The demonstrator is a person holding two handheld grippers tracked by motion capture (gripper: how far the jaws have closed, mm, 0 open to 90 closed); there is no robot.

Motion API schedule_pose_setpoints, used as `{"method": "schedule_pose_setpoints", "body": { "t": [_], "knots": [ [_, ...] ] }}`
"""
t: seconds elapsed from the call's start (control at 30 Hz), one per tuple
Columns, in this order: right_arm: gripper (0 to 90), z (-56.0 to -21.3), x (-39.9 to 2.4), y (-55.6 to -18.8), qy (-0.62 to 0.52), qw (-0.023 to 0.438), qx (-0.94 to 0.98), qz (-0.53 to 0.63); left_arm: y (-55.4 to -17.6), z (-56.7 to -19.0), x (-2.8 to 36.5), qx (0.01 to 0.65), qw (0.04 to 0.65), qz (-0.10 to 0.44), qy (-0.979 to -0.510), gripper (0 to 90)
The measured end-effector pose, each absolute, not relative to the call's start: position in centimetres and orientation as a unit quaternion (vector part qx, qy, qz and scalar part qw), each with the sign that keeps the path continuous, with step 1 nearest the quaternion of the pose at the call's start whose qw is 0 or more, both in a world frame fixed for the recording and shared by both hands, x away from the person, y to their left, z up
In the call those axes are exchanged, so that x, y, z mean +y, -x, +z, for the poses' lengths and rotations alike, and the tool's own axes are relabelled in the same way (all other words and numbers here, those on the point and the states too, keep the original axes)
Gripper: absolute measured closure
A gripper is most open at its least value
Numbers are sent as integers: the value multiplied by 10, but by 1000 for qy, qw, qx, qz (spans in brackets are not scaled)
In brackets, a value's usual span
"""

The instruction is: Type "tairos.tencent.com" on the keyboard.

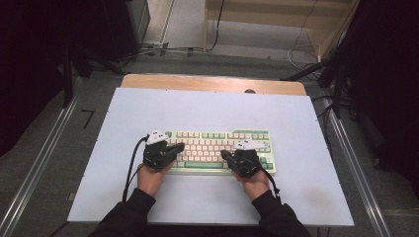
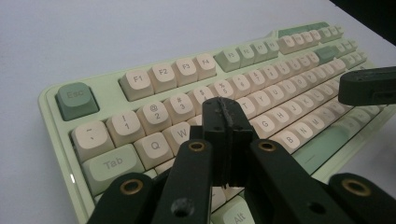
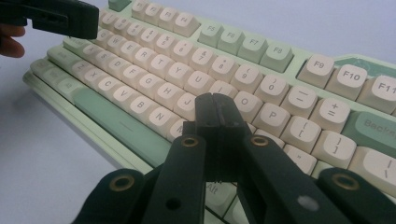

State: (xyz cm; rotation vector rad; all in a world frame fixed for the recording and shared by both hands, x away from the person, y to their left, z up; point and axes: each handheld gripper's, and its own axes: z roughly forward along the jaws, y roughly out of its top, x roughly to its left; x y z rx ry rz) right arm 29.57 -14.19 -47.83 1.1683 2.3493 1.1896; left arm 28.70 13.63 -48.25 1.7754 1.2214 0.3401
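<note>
A pale green keyboard with cream and green keys lies on the white table, near its front middle. My left gripper hovers over the keyboard's left end, jaws shut with nothing between them; in the left gripper view its tips sit above the keys around the E and R. My right gripper reaches in from the right over the bottom row, also shut and empty. In the right gripper view its tips hang above the keys near J and K. The keyboard lies flat.
The white tabletop has a wooden strip along its far edge. Metal rails run down both sides on the grey floor. Cables and a wooden frame lie beyond the table. The other gripper's jaw shows in each gripper view.
</note>
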Motion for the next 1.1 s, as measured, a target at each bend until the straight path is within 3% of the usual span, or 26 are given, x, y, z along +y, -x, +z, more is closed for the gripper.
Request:
{"method": "schedule_pose_setpoints", "body": {
  "t": [1.1],
  "knots": [
    [874, -477, -137, -298, -399, 132, 809, 411, -305, -485, 99, 479, 456, 127, -740, 900]
  ]
}}
